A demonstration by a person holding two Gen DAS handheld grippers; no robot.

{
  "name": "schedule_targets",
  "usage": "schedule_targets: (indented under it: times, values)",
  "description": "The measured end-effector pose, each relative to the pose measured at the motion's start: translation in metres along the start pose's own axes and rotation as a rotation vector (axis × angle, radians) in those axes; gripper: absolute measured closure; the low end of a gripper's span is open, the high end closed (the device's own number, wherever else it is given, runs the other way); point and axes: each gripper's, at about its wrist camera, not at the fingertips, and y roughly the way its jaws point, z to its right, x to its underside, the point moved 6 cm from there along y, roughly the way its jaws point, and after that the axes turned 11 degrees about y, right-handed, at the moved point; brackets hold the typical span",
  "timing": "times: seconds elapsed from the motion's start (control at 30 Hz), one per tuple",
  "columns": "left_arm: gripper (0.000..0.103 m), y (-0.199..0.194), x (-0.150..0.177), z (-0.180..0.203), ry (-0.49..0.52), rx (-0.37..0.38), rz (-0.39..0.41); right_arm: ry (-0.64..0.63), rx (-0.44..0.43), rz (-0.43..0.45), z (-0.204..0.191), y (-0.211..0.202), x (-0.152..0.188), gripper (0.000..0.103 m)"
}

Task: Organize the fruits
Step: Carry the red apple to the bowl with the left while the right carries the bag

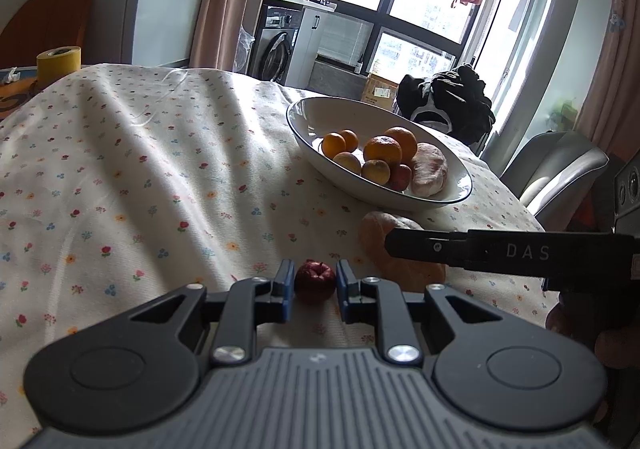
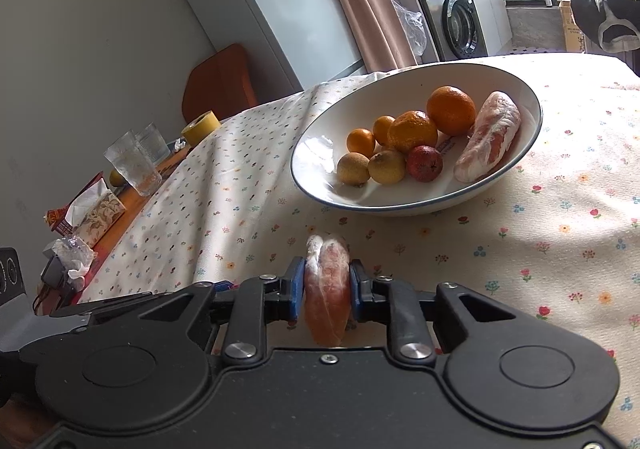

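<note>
A white bowl [image 1: 320,117] [image 2: 320,137] on the flowered tablecloth holds oranges [image 2: 451,109], small yellow fruits [image 2: 353,168], a red fruit [image 2: 425,163] and a wrapped pomelo segment [image 2: 490,137]. In front of the bowl, my left gripper [image 1: 315,280] is shut on a small red apple [image 1: 315,283], which sits low on the cloth. My right gripper [image 2: 327,281] is shut on a second wrapped pomelo segment [image 2: 326,289] [image 1: 374,229], just right of the apple. In the left wrist view one of its fingers [image 1: 420,247] crosses that segment from the right.
Two glasses [image 2: 134,165], a yellow tape roll [image 2: 200,127] [image 1: 59,63] and a tissue box [image 2: 98,213] stand at the table's far left. A grey chair [image 1: 556,169] and a black garment [image 1: 448,101] are beyond the bowl. An orange chair [image 2: 220,83] stands by the wall.
</note>
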Motion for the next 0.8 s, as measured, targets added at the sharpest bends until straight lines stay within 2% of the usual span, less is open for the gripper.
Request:
schedule_targets:
  times: [0.43, 0.8]
  values:
    - [0.083, -0.020, -0.019, -0.005, -0.009, -0.013, 0.060, -0.043, -0.020, 0.055, -0.020, -0.020, -0.012, 0.082]
    - [0.083, -0.013, -0.046, -0.001, 0.003, -0.007, 0.085, -0.037, 0.013, 0.150, -0.008, -0.038, -0.048, 0.082]
